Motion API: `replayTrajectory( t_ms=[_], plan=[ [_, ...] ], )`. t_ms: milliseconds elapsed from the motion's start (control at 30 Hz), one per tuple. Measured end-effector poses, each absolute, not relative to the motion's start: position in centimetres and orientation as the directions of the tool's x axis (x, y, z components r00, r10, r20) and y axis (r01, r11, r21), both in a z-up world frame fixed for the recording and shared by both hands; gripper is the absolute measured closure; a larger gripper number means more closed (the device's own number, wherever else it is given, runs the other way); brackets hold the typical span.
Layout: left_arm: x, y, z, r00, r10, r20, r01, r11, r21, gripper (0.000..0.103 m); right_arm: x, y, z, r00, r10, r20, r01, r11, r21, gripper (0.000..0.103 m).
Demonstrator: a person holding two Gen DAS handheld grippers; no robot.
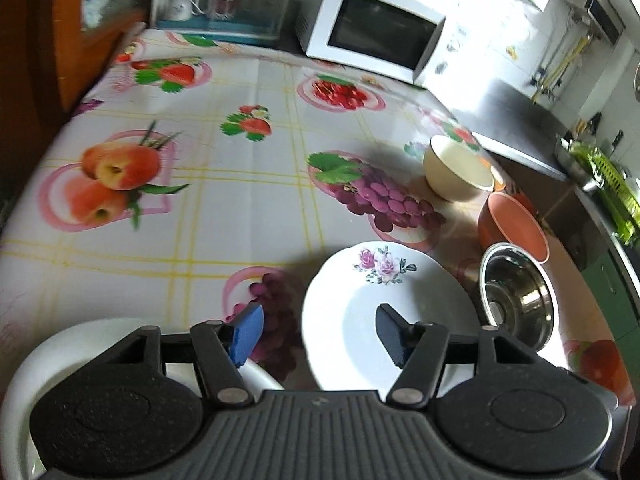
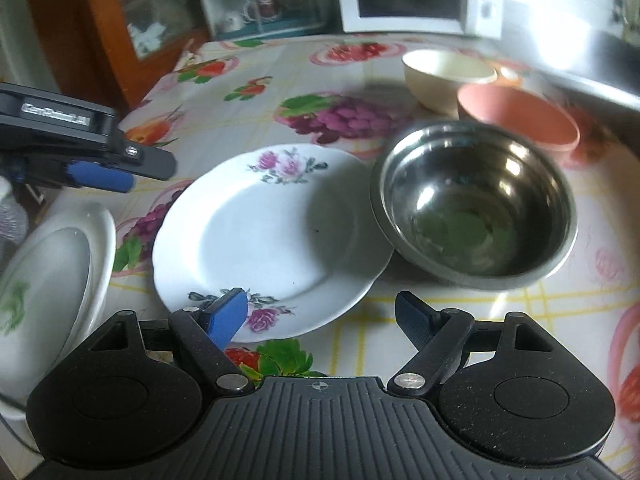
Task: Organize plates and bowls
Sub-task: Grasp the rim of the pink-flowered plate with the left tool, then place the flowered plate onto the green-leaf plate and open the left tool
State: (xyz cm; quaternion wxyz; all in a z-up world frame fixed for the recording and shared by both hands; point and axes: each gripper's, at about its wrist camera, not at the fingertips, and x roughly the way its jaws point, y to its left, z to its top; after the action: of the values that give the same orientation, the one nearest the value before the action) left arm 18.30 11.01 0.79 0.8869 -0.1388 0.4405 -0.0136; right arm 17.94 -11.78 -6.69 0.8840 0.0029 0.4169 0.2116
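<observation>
A fruit-print tablecloth (image 1: 224, 184) covers the table. A white microwave (image 1: 372, 40) stands at its far edge, beside a glass-fronted cabinet (image 1: 224, 0)

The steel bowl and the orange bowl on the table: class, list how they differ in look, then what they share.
The steel bowl is shiny, reflective metal; the orange bowl is matte and coloured. The steel bowl sits against the floral plate; the orange bowl sits behind it, beside the cream bowl. Both stand upright and empty.

You've got one label: a silver strip on the left gripper (image 2: 100, 174), seen from the right wrist, too blurred to read. Nothing else carries readable text.
</observation>
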Motion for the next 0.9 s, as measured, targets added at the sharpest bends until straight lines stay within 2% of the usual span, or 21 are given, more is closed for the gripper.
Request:
replayTrajectory(
  t_ms=[233, 567, 900],
  plan=[
    [21.4, 10.3, -1.5, 0.552, -0.175, -0.815, -0.077, 0.963, -0.259, 0.049, 18.5, -10.8, -7.3, 0.572, 0.376, -0.729, -0.365, 0.913, 0.184, 0.022],
    [22.6, 10.4, -3.6, 0.502, -0.21, -0.839, -0.078, 0.955, -0.286, 0.066, 18.8, -10.0, -7.3, 0.591, 0.359, -0.722, -0.358, 0.919, 0.164, 0.022],
    [22.3, 10.2, -3.8, 0.497, -0.193, -0.846, -0.074, 0.962, -0.263, 0.069, 18.4, -9.7, -7.3, 0.603, 0.33, -0.726, -0.361, 0.925, 0.12, 0.024]
  ],
)
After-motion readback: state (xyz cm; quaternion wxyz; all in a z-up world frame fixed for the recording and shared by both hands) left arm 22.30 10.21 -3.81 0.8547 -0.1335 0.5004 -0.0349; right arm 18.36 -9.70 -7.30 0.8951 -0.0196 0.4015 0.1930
